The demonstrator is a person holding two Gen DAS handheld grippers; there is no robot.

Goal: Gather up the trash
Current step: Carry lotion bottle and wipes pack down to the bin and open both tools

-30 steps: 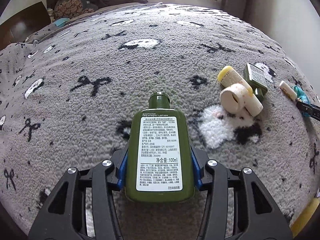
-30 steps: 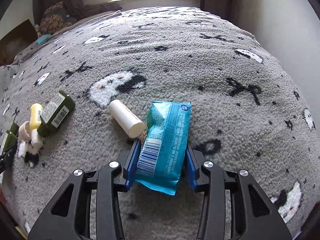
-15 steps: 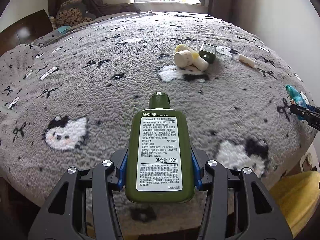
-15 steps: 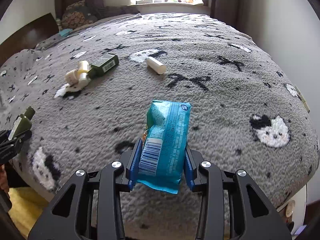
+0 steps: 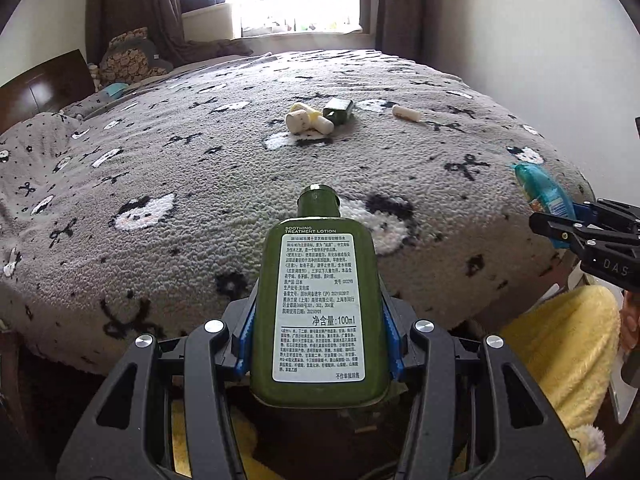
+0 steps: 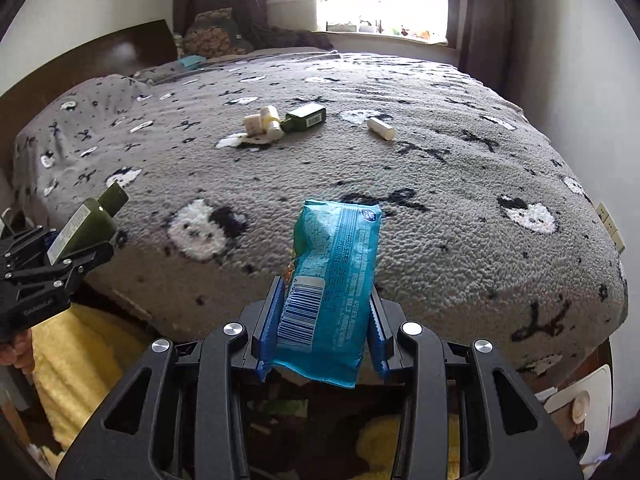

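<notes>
My left gripper (image 5: 319, 334) is shut on a dark green lotion bottle (image 5: 318, 304) with a white label, held off the near edge of the bed. My right gripper (image 6: 323, 326) is shut on a teal snack packet (image 6: 334, 284), also held off the bed's near edge. Each gripper shows in the other's view: the packet at the right (image 5: 544, 194), the bottle at the left (image 6: 86, 228). Far out on the grey blanket (image 5: 200, 184) lie a cream tube cluster (image 5: 306, 120), a dark green box (image 5: 338, 110) and a white stick (image 5: 406, 113).
The bed fills the middle of both views. A dark wooden headboard (image 6: 80, 64) and cushions stand at the far left, a window behind. The person's yellow garment (image 5: 560, 344) is below the grippers. A white object (image 6: 580, 408) sits on the floor at the right.
Both grippers have pulled back from the bed and risen with their loads. The leftover items on the blanket now look smaller and farther away. The bed's near edge has come into view.
</notes>
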